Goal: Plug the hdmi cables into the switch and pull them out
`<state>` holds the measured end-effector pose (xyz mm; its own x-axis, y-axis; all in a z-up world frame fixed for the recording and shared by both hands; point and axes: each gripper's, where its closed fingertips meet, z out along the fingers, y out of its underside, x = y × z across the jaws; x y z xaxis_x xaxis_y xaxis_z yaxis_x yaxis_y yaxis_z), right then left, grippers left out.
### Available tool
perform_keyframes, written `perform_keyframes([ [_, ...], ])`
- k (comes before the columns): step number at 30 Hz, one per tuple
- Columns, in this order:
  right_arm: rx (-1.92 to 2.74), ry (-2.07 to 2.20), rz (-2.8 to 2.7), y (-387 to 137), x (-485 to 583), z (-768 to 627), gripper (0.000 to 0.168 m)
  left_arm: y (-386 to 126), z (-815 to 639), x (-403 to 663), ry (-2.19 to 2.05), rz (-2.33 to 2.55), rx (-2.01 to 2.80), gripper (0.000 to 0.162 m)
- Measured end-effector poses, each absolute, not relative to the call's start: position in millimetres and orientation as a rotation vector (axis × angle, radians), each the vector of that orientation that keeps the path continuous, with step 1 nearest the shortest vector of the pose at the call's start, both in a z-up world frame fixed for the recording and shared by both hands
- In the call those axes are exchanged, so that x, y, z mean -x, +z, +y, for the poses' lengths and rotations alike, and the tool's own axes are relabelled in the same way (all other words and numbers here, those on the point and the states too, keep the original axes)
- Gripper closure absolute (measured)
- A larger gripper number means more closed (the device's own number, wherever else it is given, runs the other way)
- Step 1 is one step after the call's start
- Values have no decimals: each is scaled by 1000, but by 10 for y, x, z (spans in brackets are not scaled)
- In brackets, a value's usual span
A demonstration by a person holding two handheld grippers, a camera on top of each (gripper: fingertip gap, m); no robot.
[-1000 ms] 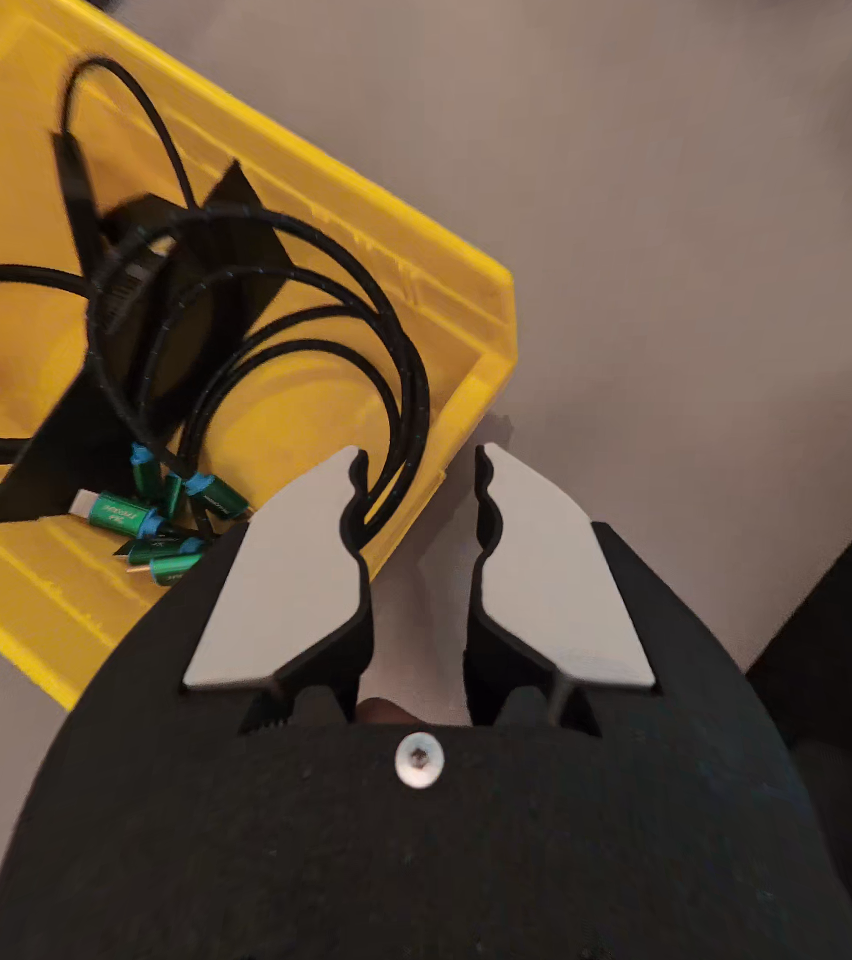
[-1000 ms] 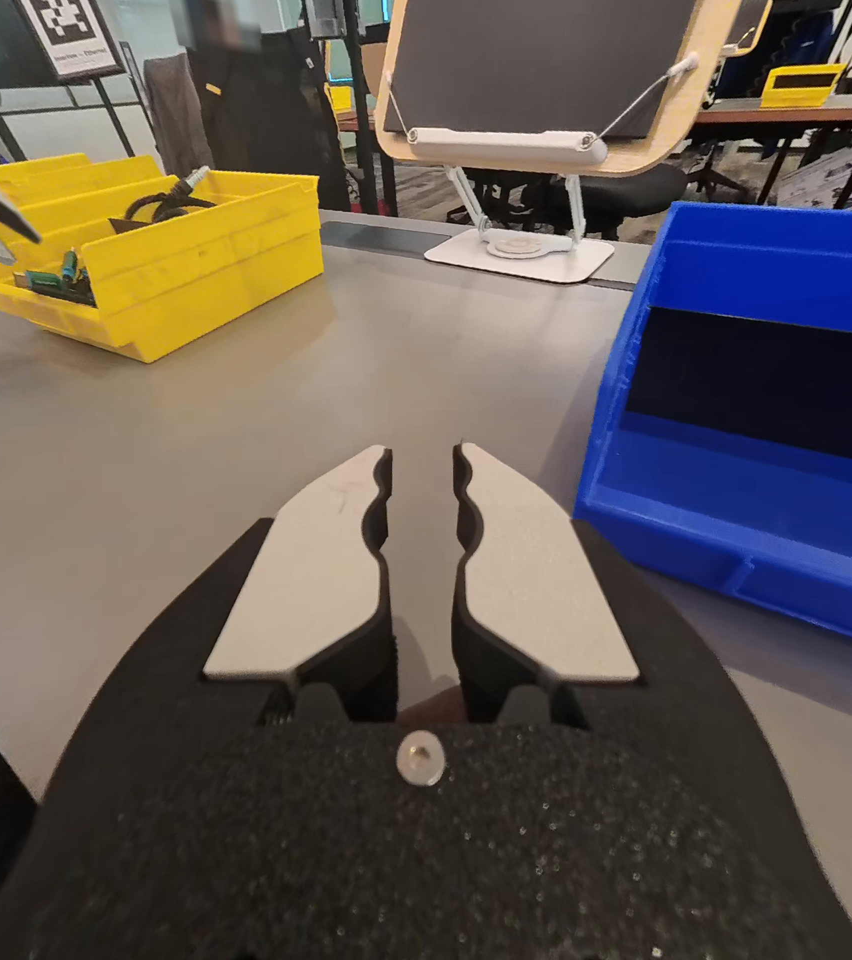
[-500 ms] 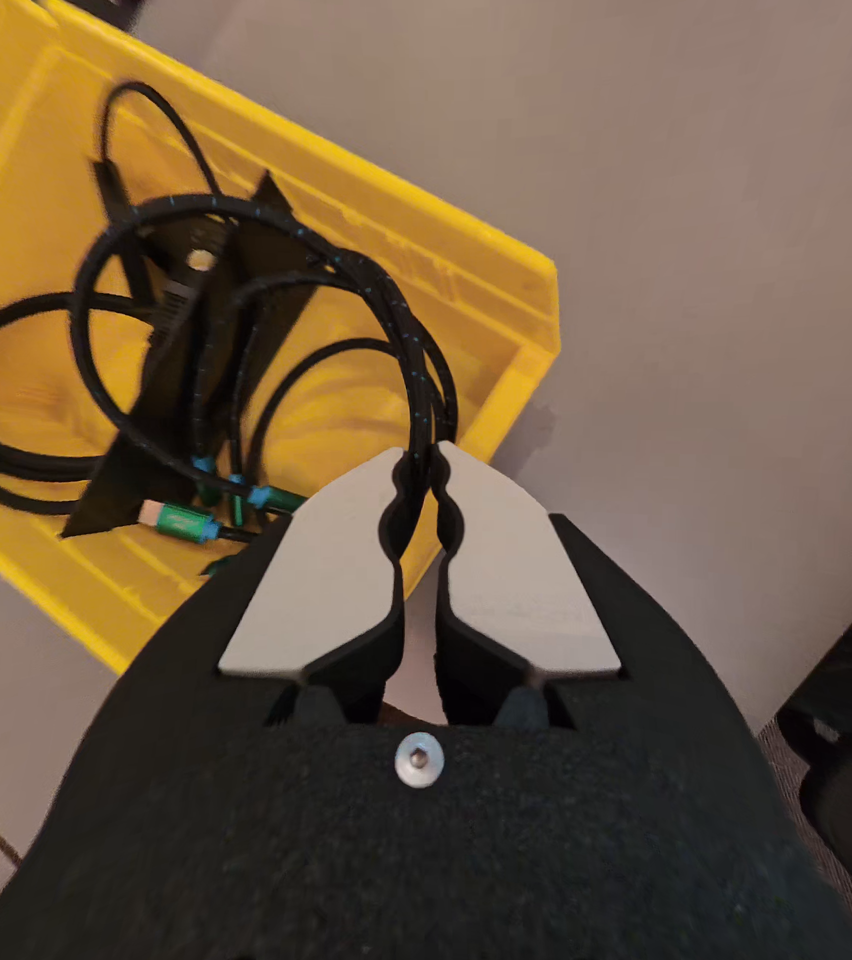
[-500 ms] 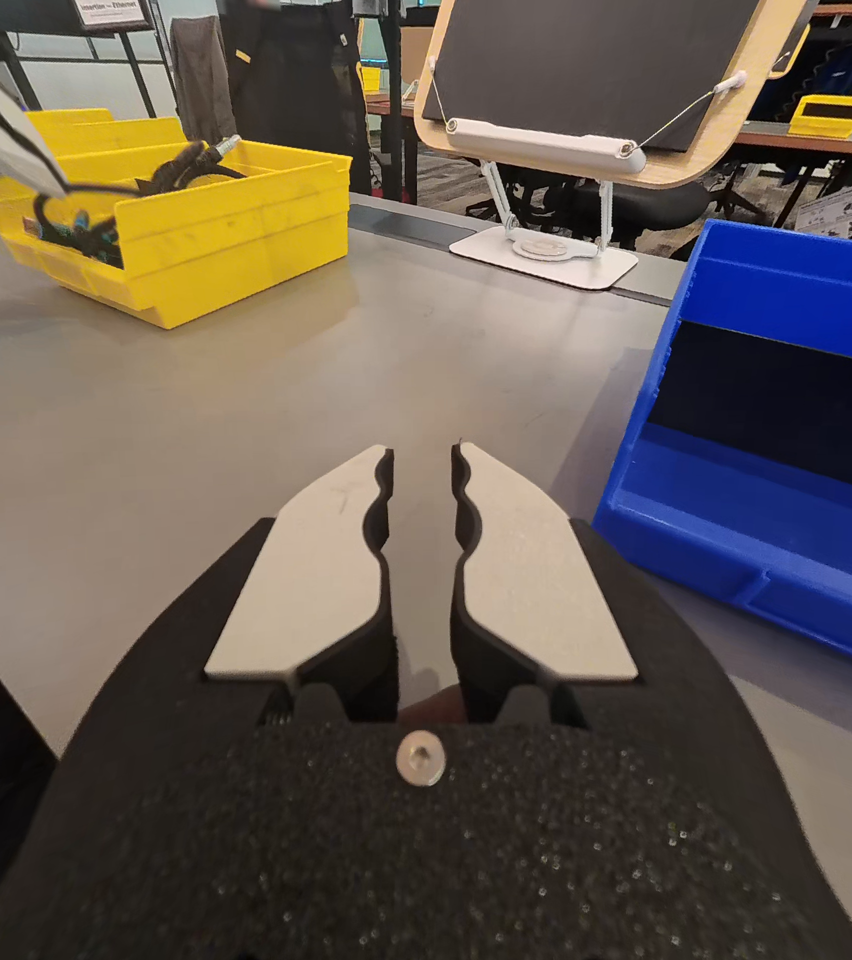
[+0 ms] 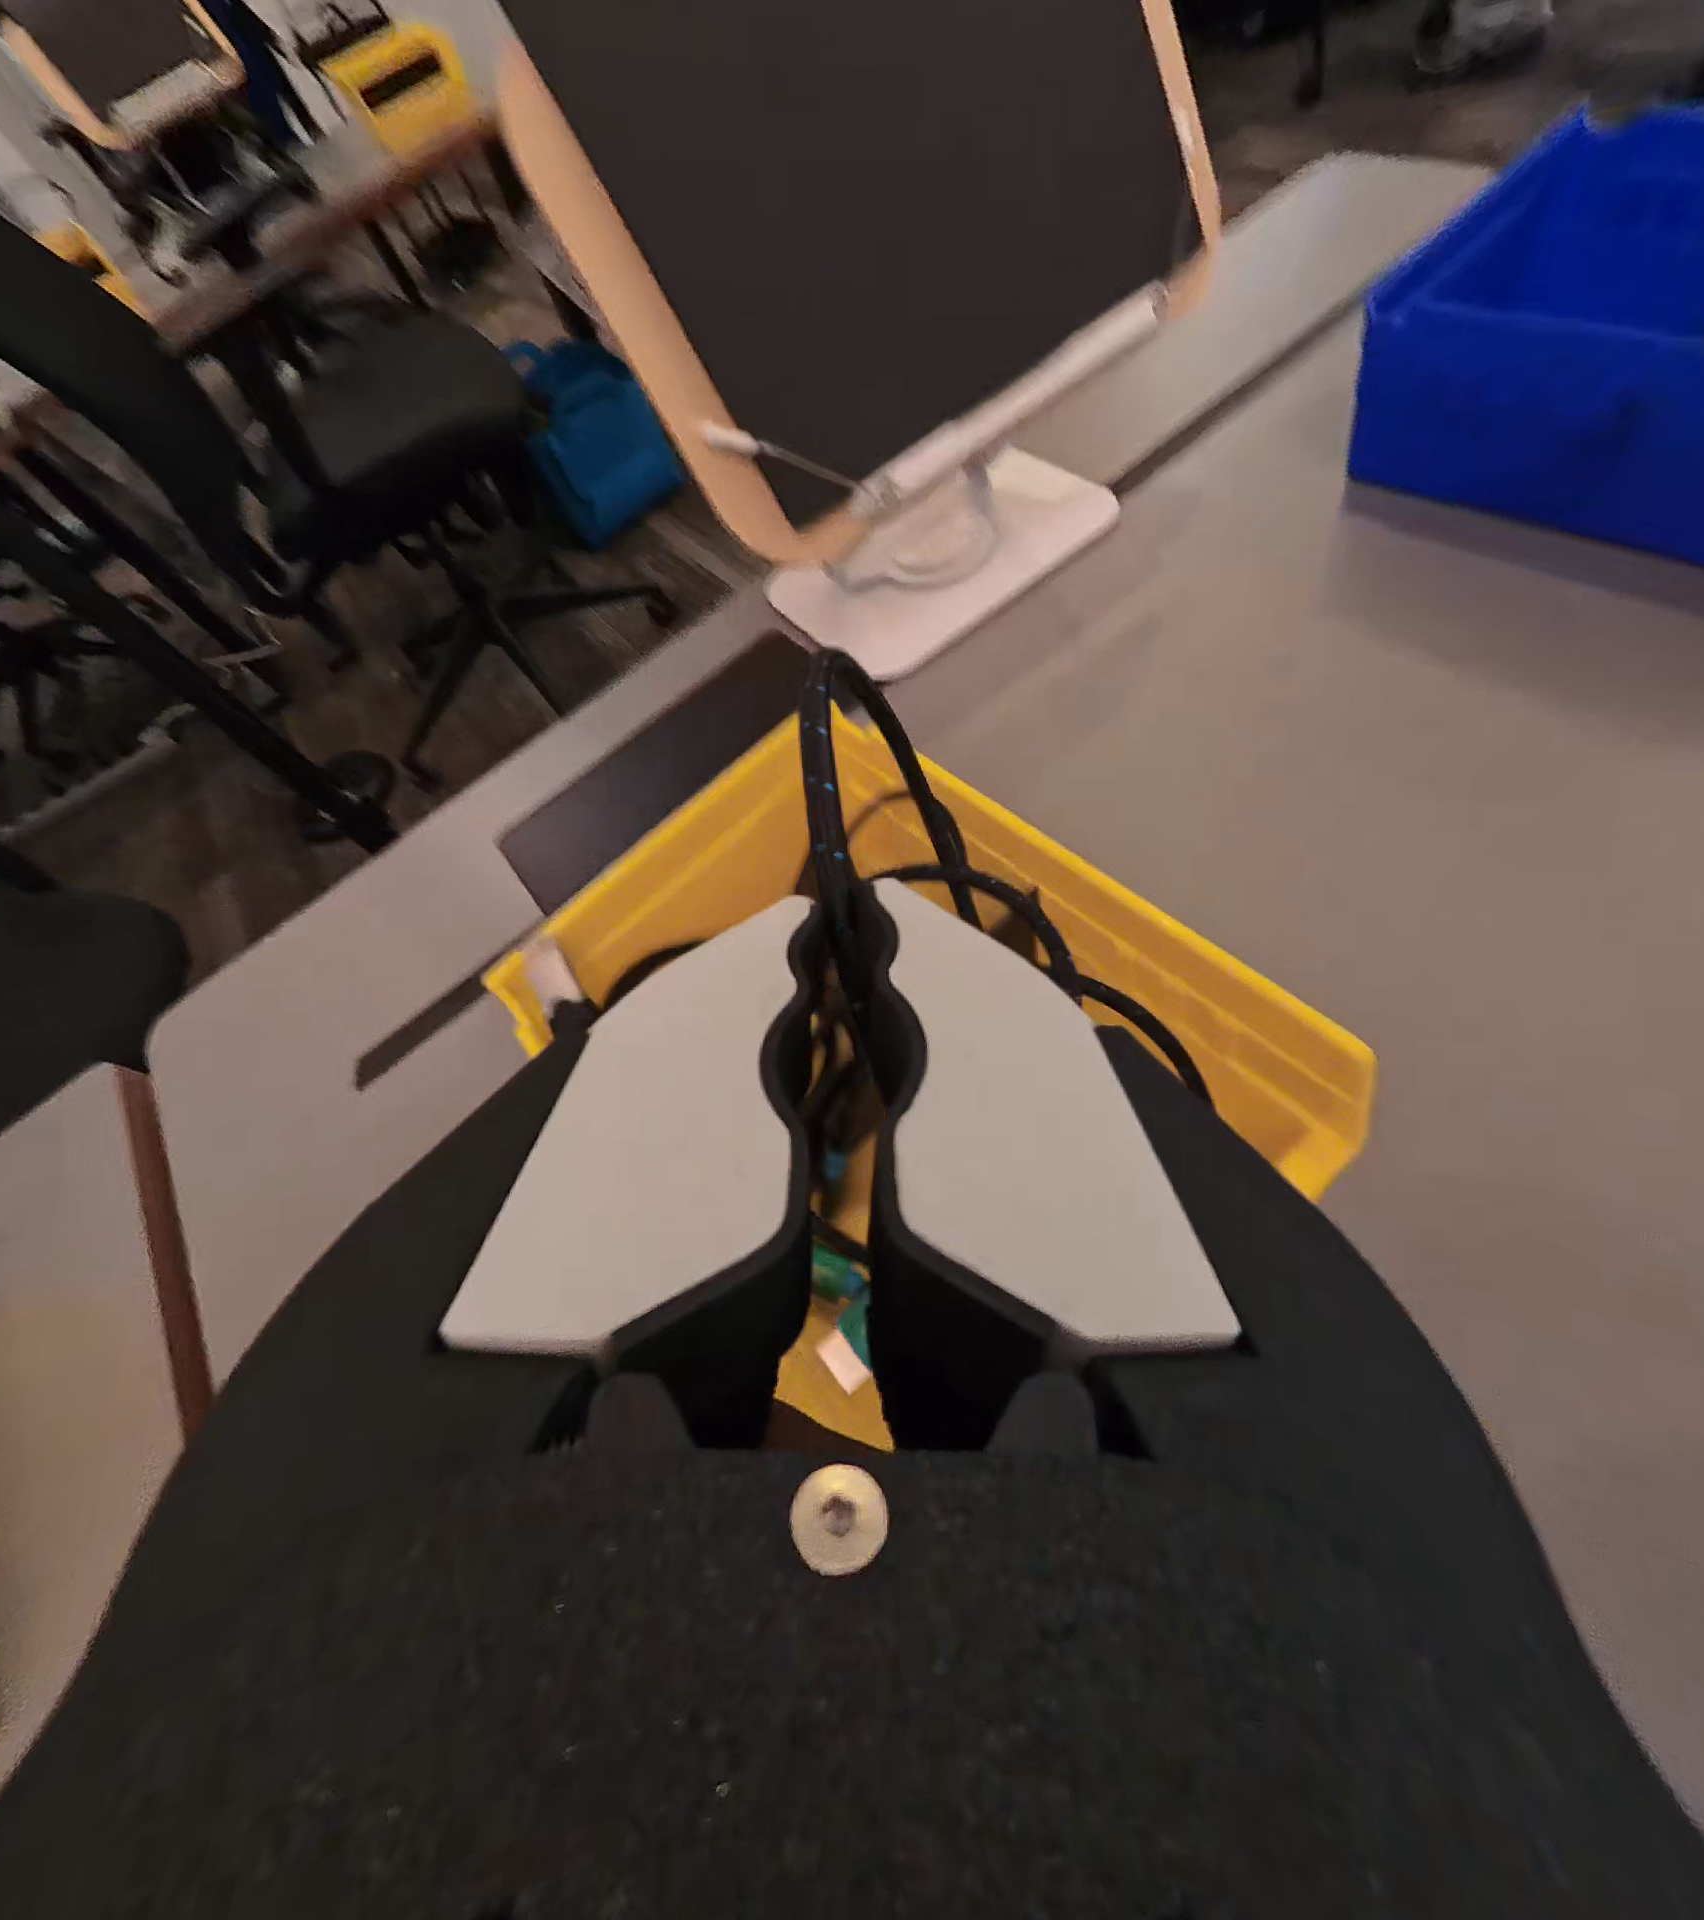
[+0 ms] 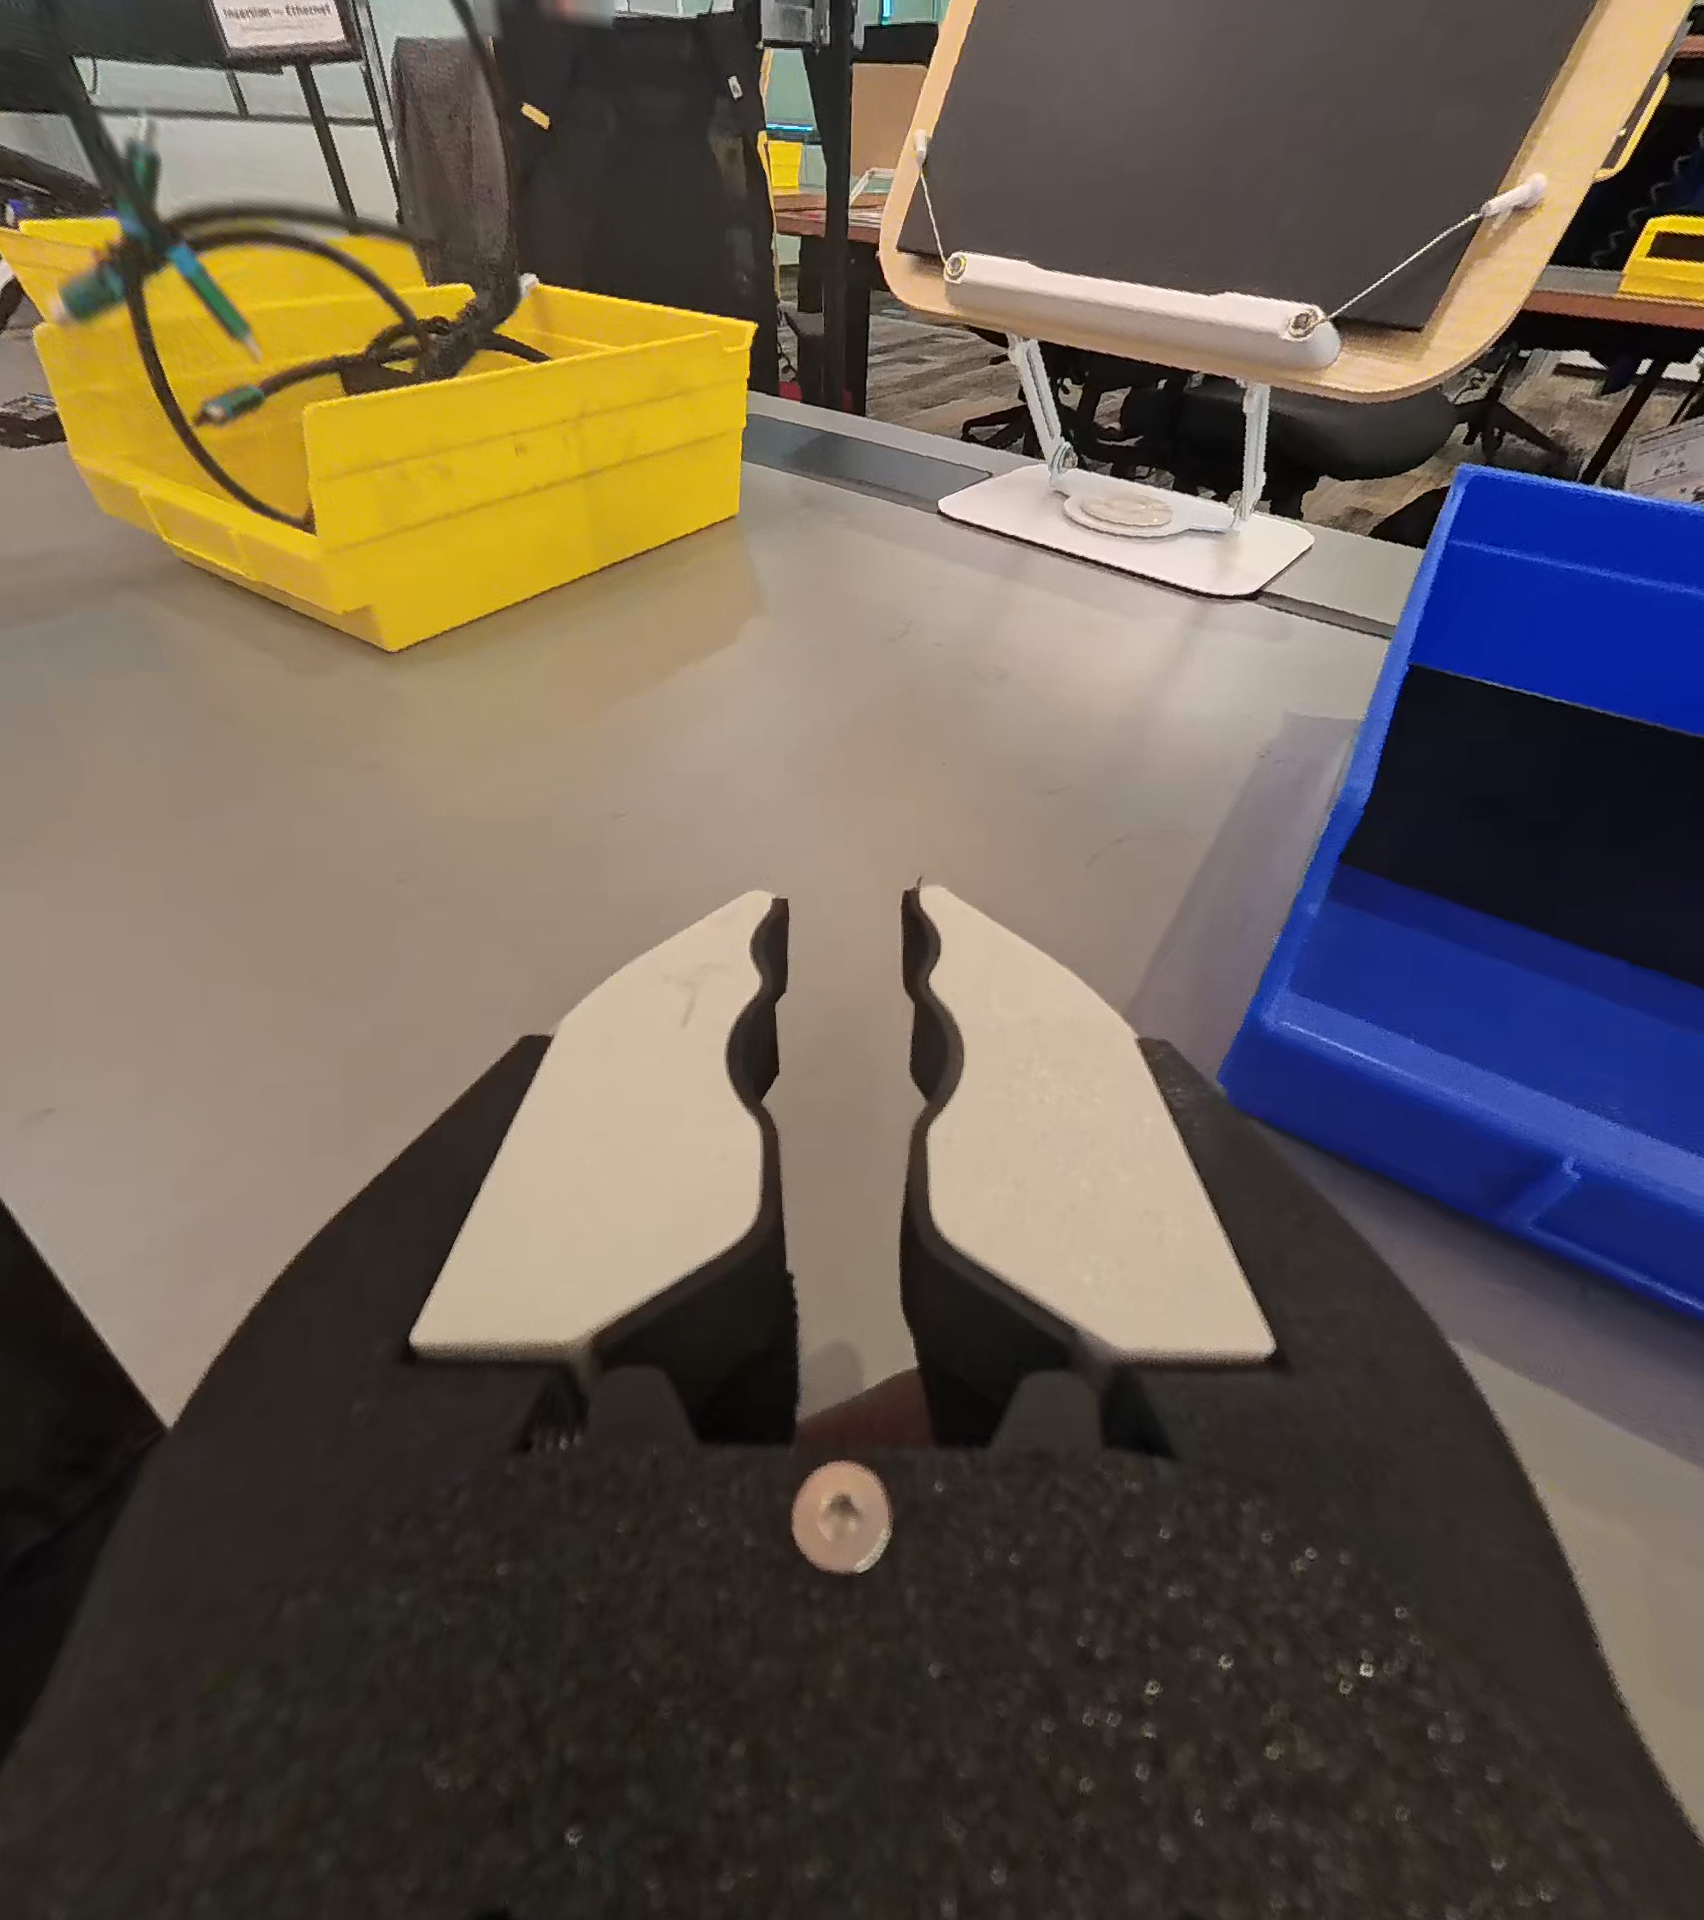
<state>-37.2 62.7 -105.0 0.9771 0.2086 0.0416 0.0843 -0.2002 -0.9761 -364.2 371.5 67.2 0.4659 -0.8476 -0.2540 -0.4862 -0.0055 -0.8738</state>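
We find the left gripper (image 5: 846, 914) with its fingers pinched on the black braided cables (image 5: 820, 790), the bundle running up and away from the fingertips above the yellow bin (image 5: 1232, 997). Green plugs (image 6: 105, 296) dangle over the bin at far left. The right gripper (image 6: 843, 909), fingers spread and empty, hovers over the bare counter (image 6: 412, 831), well apart. No switch is visible.

The left gripper (image 5: 846, 914), open 1 s ago, now pinches the black braided cables (image 5: 820, 790) between its fingers (image 5: 661, 1122), lifting their green-tipped plugs (image 6: 105, 296) above the yellow plastic bin (image 6: 515, 488).
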Motion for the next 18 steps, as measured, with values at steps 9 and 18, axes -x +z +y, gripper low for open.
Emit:
perform_keyframes([
  [9, 1783, 96, -239, -1070, 393, 587, 148, 1042, 3814, 3533, -604, 1072, 1605, 157],
  [18, 1796, 102, -252, -1097, 414, 583, 148, 982, 3557, 3319, -721, 1219, 1589, 157],
])
